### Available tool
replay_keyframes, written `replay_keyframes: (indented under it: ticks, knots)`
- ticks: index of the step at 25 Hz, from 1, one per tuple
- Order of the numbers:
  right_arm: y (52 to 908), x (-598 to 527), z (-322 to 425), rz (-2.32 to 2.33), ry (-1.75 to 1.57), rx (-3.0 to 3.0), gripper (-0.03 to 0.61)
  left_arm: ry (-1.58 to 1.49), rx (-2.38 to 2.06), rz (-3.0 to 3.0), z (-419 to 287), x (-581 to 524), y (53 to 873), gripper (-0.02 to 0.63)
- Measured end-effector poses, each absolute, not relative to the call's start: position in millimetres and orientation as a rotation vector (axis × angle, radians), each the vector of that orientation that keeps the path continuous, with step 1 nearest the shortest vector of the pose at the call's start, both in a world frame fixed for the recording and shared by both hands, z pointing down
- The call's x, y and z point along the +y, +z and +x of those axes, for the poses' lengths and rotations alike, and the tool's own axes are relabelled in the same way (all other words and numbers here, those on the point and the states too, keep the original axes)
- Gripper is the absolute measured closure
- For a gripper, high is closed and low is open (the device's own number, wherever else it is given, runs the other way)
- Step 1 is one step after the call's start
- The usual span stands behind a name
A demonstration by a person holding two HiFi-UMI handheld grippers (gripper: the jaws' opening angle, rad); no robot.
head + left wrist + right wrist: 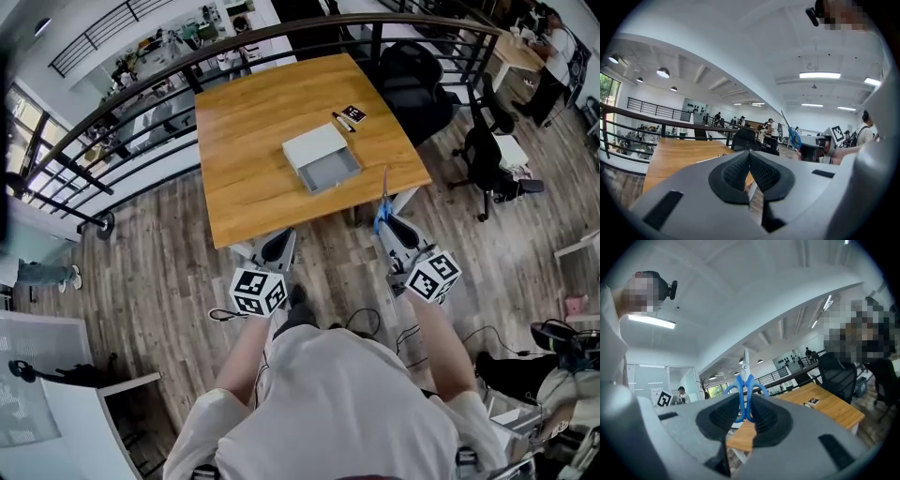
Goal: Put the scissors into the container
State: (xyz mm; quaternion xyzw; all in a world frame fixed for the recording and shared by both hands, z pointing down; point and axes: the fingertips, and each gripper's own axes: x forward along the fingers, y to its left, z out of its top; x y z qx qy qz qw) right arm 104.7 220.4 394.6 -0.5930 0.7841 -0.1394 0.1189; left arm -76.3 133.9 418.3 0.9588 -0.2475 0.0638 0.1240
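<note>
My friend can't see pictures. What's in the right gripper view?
The right gripper is shut on the blue-handled scissors, whose blades point up. Behind them stands a wooden table in a big, bright office.

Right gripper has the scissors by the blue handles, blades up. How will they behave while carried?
The scissors look stiff and light, so likely no sagging. The right gripper clamps only the handle loops, so the tall blades may pivot if swung fast. Smooth plastic loops could slip.
</note>
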Motion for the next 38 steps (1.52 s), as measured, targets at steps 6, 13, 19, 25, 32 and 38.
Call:
replay_keyframes:
  ticks: [6, 13, 19, 25, 32, 38]
  knots:
    - [397, 196, 109, -1.759, -0.425, 2.282, 0.495, 0.178, -0.705, 2.799, -71, 103, 415, 0.62]
    - [400, 157, 111, -1.806, -0.43, 2.25, 0.495, 0.171, -0.655, 2.808, -65, 51, 414, 0.62]
    - [408, 118, 110, -1.859, -0.462, 2.201, 0.495, 0.184, -0.59, 2.819, -59, 3, 413, 0.62]
    - [416, 79, 100, -1.885, -0.52, 2.162, 0.495, 0.196, -0.52, 2.825, -60, -45, 414, 0.62]
    - [428, 40, 93, -1.949, -0.532, 2.113, 0.495, 0.21, -0.434, 2.829, -60, -91, 426, 0.62]
    - [439, 17, 92, -1.983, -0.559, 2.087, 0.495, 0.228, -0.394, 2.822, -60, -117, 435, 0.62]
